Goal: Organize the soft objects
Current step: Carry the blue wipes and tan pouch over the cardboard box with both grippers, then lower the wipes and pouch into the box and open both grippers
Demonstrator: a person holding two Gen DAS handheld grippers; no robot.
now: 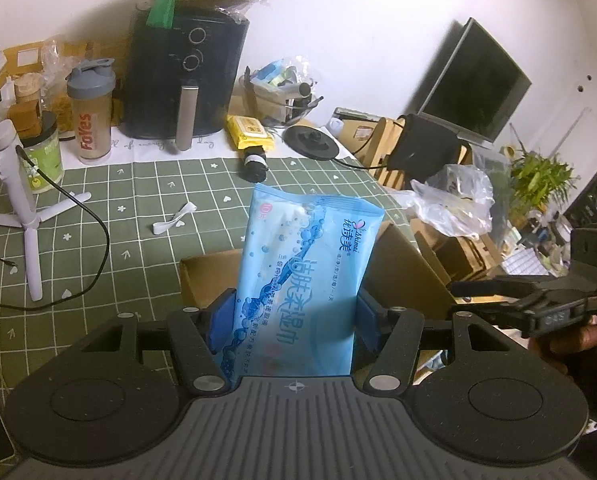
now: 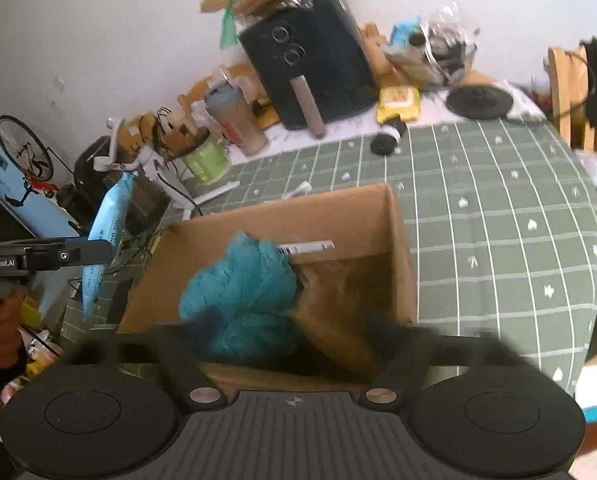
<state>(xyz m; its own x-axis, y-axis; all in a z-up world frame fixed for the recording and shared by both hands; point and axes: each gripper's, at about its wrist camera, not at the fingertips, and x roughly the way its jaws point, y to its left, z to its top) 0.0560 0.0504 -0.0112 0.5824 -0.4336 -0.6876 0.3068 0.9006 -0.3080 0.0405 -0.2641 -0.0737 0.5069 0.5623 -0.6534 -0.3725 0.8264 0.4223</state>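
Right wrist view shows the right claw (image 2: 294, 344) spread wide over the teal cloth (image 2: 238, 296) in the cardboard box (image 2: 398, 240); the left claw (image 1: 294, 312), clamping the blue wipes pack (image 1: 298, 280), should lower it in beside the cloth.

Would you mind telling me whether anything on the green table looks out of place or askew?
Yes: a small black cylindrical item lies tipped on its side on the green tablecloth, below the yellow packet. A loose white strip also lies stray in the middle of the cloth. Nothing looks spilled.
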